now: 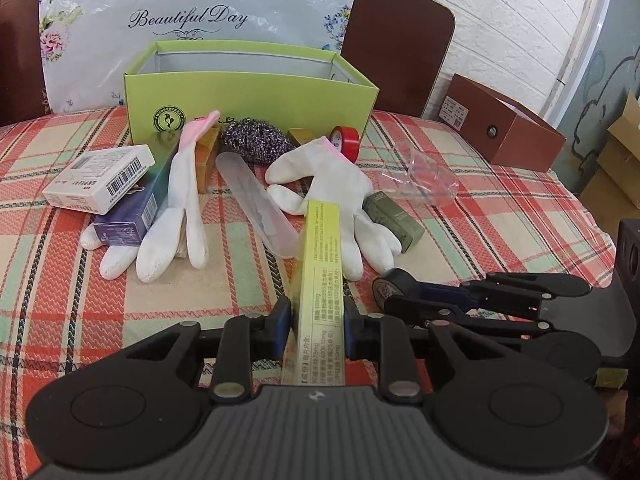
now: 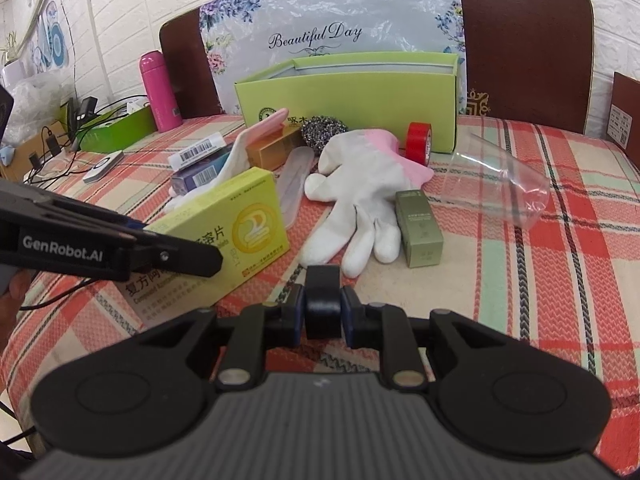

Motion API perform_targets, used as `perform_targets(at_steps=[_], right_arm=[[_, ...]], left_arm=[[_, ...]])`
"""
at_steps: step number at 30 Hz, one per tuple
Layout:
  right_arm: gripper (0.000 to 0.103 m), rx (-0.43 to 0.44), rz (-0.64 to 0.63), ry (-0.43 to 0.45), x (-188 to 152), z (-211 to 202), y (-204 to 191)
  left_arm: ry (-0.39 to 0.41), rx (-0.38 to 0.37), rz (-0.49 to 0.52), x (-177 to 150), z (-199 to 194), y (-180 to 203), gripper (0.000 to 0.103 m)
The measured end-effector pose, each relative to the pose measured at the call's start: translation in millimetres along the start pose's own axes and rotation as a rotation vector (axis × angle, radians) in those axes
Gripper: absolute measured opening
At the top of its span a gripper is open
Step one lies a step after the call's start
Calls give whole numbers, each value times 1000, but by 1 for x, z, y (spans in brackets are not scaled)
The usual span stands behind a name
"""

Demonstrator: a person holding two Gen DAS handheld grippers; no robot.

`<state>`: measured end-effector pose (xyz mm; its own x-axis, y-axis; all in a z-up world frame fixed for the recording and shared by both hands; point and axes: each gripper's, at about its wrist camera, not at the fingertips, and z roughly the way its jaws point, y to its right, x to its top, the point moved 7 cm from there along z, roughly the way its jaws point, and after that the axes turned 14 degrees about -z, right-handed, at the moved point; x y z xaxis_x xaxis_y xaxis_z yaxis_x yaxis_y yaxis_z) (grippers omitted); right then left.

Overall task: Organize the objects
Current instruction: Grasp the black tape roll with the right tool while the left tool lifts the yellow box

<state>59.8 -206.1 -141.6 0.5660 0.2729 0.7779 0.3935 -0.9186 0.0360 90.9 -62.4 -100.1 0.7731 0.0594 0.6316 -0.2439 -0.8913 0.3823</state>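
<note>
Both wrist views, low, near, facing green box (image 1: 248,96)

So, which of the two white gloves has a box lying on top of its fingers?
The left white glove: a purple box rests across its fingers. The right white glove has nothing on top; an olive box only lies beside it.
</note>
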Motion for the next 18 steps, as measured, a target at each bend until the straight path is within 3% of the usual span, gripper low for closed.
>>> perform_targets(at_steps=[8,18], right_arm=[[18,1,2,54,17,-10,6],[18,-36,-38,171,70,-25,26]], left_arm=[[54,-33,-12,15,-15,4,19],[178,-90,-7,62,-40,16,19]])
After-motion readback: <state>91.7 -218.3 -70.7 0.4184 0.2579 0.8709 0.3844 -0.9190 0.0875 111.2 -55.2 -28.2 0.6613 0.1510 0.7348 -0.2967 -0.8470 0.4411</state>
